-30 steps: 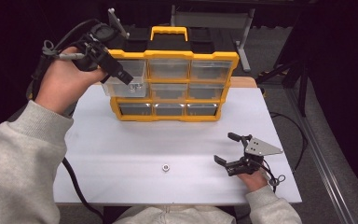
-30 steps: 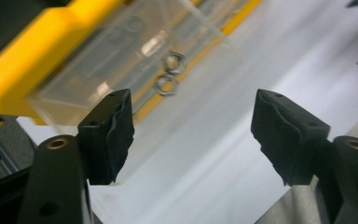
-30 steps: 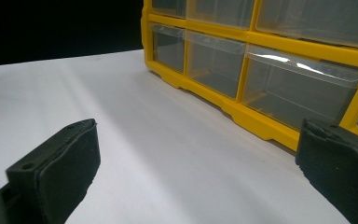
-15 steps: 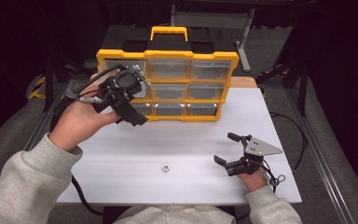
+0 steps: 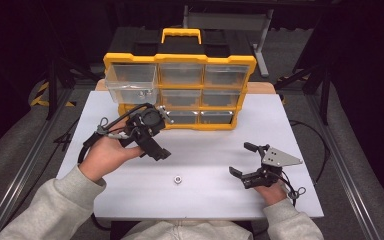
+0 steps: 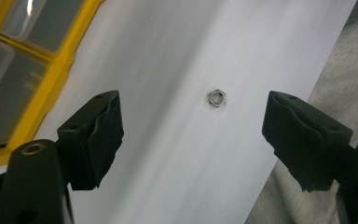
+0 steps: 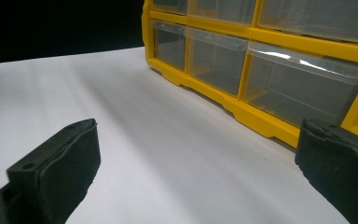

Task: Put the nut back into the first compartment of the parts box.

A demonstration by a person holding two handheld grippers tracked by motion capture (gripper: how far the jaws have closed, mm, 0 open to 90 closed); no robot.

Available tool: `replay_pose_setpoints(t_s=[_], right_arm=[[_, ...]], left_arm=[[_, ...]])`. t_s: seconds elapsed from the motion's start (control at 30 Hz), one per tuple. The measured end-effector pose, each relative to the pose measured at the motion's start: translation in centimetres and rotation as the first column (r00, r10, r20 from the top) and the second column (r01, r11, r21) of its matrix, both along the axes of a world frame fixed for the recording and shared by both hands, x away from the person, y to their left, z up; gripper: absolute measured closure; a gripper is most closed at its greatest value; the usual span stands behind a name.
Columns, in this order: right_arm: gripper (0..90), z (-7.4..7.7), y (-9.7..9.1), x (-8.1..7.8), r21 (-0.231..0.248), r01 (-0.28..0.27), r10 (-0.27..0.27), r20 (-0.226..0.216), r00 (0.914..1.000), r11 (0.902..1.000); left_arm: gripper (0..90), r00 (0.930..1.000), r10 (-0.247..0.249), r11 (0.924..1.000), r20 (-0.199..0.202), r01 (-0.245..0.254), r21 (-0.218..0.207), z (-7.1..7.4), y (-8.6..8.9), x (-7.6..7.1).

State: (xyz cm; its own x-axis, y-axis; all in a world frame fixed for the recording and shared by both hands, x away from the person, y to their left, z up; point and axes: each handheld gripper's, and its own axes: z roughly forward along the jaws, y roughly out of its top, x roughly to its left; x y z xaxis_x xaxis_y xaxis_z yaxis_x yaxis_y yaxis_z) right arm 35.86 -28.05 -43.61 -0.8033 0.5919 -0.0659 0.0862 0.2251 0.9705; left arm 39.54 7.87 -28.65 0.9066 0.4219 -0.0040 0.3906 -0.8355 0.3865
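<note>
A small metal nut (image 5: pixel 178 178) lies on the white table (image 5: pixel 210 145) near its front edge; in the left gripper view the nut (image 6: pixel 218 98) sits ahead of the jaws. My left gripper (image 5: pixel 154 151) hovers just left of and behind it, pointing down at the table. It is open, its jaws (image 6: pixel 193 105) have just been closing a little, and nothing is between them. My right gripper (image 5: pixel 241 160) rests open at the front right, aimed at the yellow drawer organizer (image 7: pixel 261 119) with empty jaws (image 7: pixel 200 130).
The yellow organizer (image 5: pixel 180 57) with clear drawers stands at the back of the table. Its top-left drawer (image 5: pixel 130 80) is pulled out and holds small metal pieces (image 5: pixel 141 93). A grey sleeve (image 6: pixel 340 60) lies beside the nut. Dark floor and rails surround the table.
My left hand has come down from the top-left drawer to low over the table, toward the nut. The drawer stays pulled out. The right gripper has not moved.
</note>
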Motion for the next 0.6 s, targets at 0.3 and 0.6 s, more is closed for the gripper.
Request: replay_pose_setpoints(t_s=[0.3,0.6], right_arm=[[0.5,0.0,0.0,0.0,0.003,-0.002,0.002,0.000,1.0000,1.0000],[0.5,0.0,-0.1,0.0,0.004,-0.003,0.003,-0.001,1.0000,1.0000]], left_arm=[[22.3,0.9994,-0.012,0.9999,-0.034,0.012,0.009,-5.0,-1.3,0.1],[21.9,0.9959,-0.028,0.9991,-0.086,0.031,0.030,-9.2,-2.5,0.3]])
